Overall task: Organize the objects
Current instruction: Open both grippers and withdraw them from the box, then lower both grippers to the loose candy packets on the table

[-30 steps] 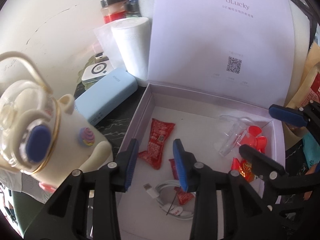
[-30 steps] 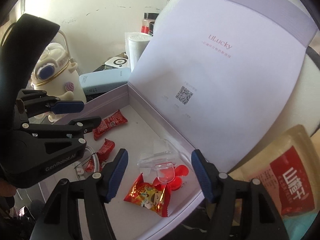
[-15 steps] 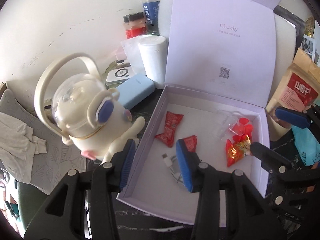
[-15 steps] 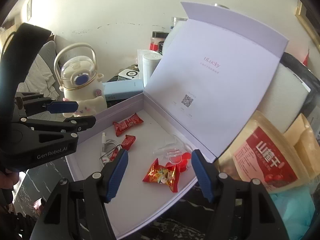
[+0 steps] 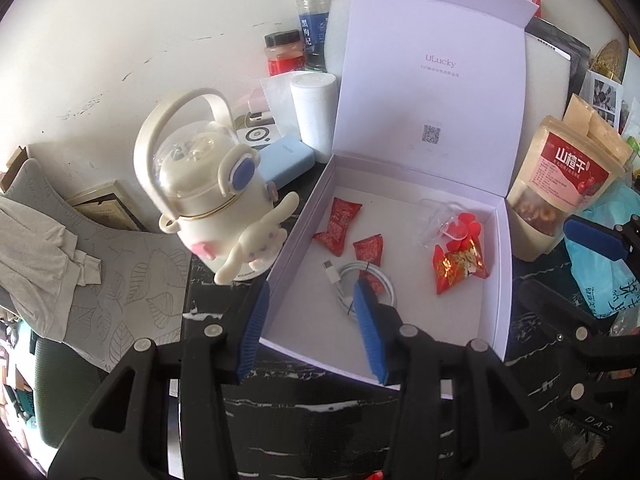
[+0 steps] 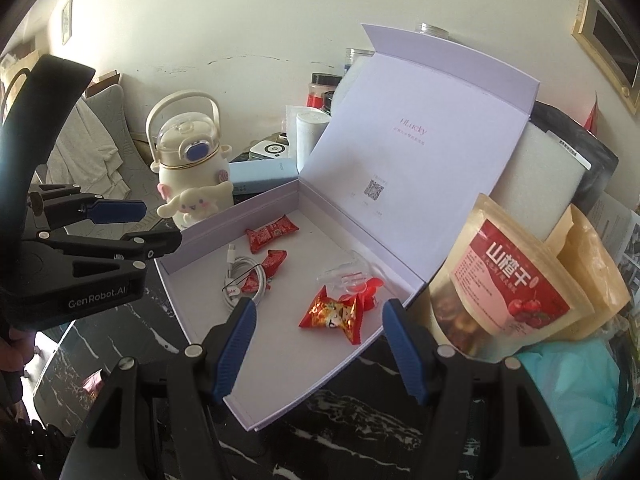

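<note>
An open lilac box point(image 5: 502, 280) point(image 6: 188, 232) with its lid upright stands on the dark marble table. Inside lie red snack packets point(image 5: 340, 226) point(image 6: 272, 234), a coiled white cable point(image 5: 356, 284) point(image 6: 244, 276), a shiny red-gold candy point(image 5: 460, 266) point(image 6: 334, 312) and a clear bag with red pieces point(image 5: 452, 220) point(image 6: 356, 278). My left gripper point(image 5: 312, 320) is open and empty over the box's near left corner; it also shows in the right wrist view point(image 6: 148, 224). My right gripper point(image 6: 320, 340) is open and empty above the box's near edge.
A cream cartoon bottle point(image 5: 212, 200) point(image 6: 192, 176) stands left of the box. Behind it are a blue power bank point(image 5: 286, 162), a white cylinder point(image 5: 314, 108) and jars point(image 5: 284, 54). Snack pouches point(image 6: 508, 280) and a teal bag point(image 6: 576, 392) crowd the right side.
Both grippers have pulled back and up from the box, so the whole box and its surroundings now show. Both stay open and empty.
</note>
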`<state>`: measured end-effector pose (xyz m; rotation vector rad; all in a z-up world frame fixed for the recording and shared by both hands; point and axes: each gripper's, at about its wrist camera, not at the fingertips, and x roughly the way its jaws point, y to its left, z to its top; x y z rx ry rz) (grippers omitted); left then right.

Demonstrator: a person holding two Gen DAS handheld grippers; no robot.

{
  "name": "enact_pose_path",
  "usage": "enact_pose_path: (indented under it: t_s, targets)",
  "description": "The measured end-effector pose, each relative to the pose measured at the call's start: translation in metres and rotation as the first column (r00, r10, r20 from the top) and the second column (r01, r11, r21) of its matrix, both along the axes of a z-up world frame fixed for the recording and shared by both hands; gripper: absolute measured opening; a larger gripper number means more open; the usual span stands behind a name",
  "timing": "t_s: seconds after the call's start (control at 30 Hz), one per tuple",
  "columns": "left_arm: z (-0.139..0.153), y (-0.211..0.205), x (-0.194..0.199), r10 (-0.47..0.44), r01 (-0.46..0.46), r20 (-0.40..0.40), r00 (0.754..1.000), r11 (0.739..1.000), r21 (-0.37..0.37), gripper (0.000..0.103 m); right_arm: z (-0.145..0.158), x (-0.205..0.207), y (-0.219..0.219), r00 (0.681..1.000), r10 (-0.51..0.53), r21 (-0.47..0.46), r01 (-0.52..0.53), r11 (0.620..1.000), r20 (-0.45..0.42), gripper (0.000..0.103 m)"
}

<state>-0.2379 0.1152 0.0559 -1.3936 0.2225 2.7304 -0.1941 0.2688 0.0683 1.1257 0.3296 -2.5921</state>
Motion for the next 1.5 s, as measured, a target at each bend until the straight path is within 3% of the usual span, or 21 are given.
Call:
enact_pose_path:
  t_s: [0.3,1.07,1.5]
  targets:
    - [0.001,0.001,0.031,0.007,-0.007,-0.012,1.000,1.000,-0.001,0.052,0.000,0.028,-0.002,1.000,0.004,0.017,-0.004,1.000,-0.002,0.066]
    - [-0.004,-0.022,0.106,0.044,-0.043,-0.028,0.999,0.998,0.041,0.055,-0.011,0.092,-0.029,0.998,0.062,-0.030,-0.062,0.998,0.006,0.066]
    - [-0.032,-0.045,0.141,0.091,-0.092,0.021,0.996,0.994,0.064,0.056,-0.040,0.119,-0.052,0.990,0.128,-0.039,-0.126,0.991,0.052,0.066]
